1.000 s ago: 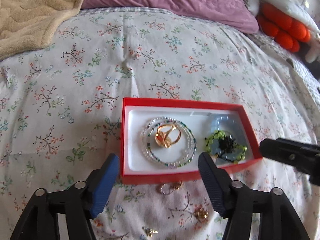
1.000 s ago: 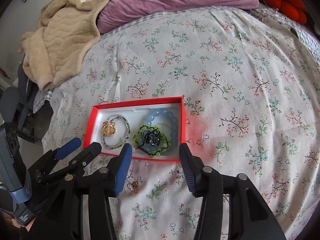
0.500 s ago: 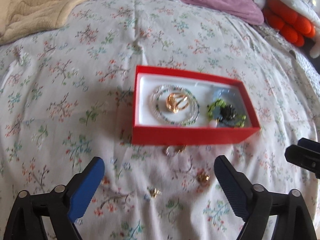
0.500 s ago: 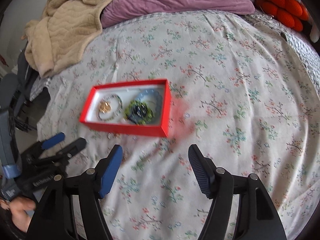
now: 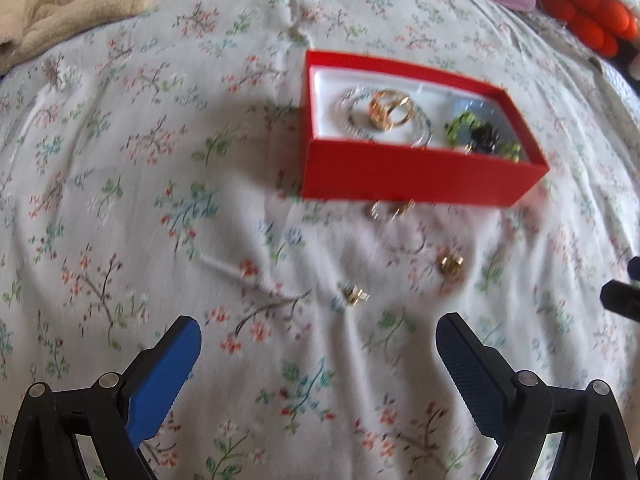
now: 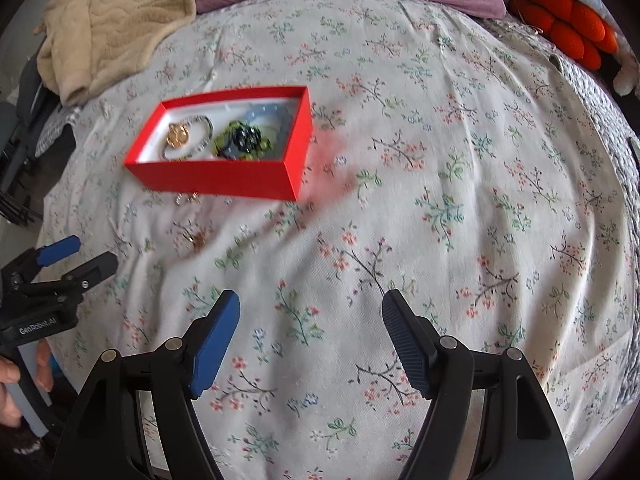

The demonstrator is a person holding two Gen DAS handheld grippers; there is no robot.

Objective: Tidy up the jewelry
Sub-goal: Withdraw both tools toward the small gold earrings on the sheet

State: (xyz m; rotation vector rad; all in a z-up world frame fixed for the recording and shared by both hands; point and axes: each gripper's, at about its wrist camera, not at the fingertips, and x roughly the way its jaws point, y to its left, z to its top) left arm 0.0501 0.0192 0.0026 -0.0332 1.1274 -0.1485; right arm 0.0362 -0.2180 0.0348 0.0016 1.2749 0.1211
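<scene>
Done: bracelets (image 5: pixel 386 120) and gold ring (image 5: pixel 390 109) lie in red box (image 5: pixel 416 180) on bed (image 5: pixel 160 200).
Left: small gold pieces (image 5: pixel 450 265) beside box.
Left tongs (image 5: pixel 318 346): opening, empty.
Right tongs (image 6: pixel 311 322): opening, empty.

The bed (image 6: pixel 460 200) is covered in soft, matt, floral-printed cloth, lightly creased. The red box (image 5: pixel 416 178) looks like smooth matt card with a white lining. Its gold rings (image 5: pixel 390 110) are shiny metal, as are the loose earrings (image 5: pixel 450 265) below it. The beige blanket (image 6: pixel 120 20), upper left, is quilted and fleecy. The fingers (image 6: pixel 214 338) carry ribbed blue pads on matt black plastic.
</scene>
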